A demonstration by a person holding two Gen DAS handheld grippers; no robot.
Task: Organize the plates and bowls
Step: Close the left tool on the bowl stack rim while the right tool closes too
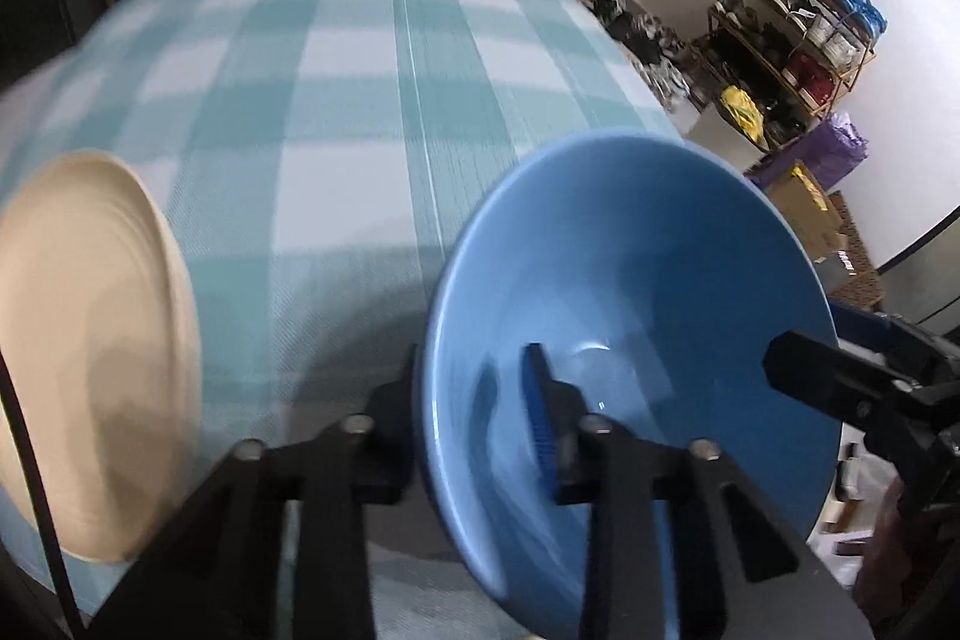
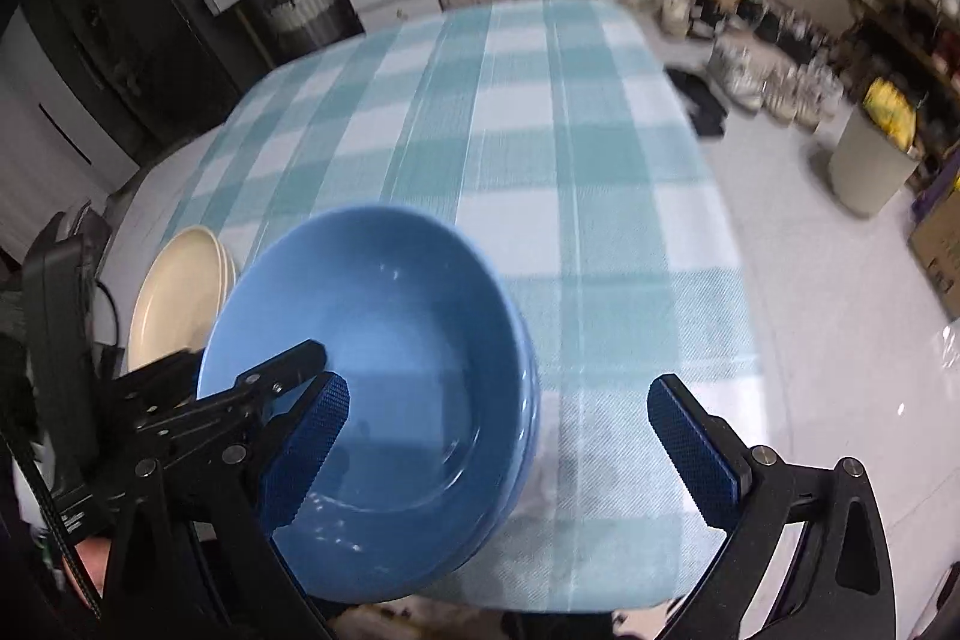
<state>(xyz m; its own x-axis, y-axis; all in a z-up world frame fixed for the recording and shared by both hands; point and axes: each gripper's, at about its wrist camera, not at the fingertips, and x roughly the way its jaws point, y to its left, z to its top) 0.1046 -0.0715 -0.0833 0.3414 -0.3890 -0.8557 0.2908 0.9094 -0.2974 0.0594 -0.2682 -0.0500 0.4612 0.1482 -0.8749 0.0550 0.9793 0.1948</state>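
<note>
A blue bowl (image 1: 630,316) is held tilted above the checked table. My left gripper (image 1: 474,424) is shut on its rim, one finger inside and one outside. The bowl also shows in the right wrist view (image 2: 384,376), where it looks like stacked blue bowls. My right gripper (image 2: 498,436) is open, its left pad (image 2: 312,436) over the bowl and its right pad (image 2: 696,448) clear of it. The right gripper's tip shows in the left wrist view (image 1: 840,382). A stack of cream plates (image 1: 102,340) lies at the table's left, and also shows in the right wrist view (image 2: 180,298).
The table carries a teal and white checked cloth (image 2: 540,130). Right of the table are a white bin (image 2: 870,160), shoes on the floor, a shelf rack (image 1: 798,34) and cardboard boxes. Drawers and suitcases stand behind the table.
</note>
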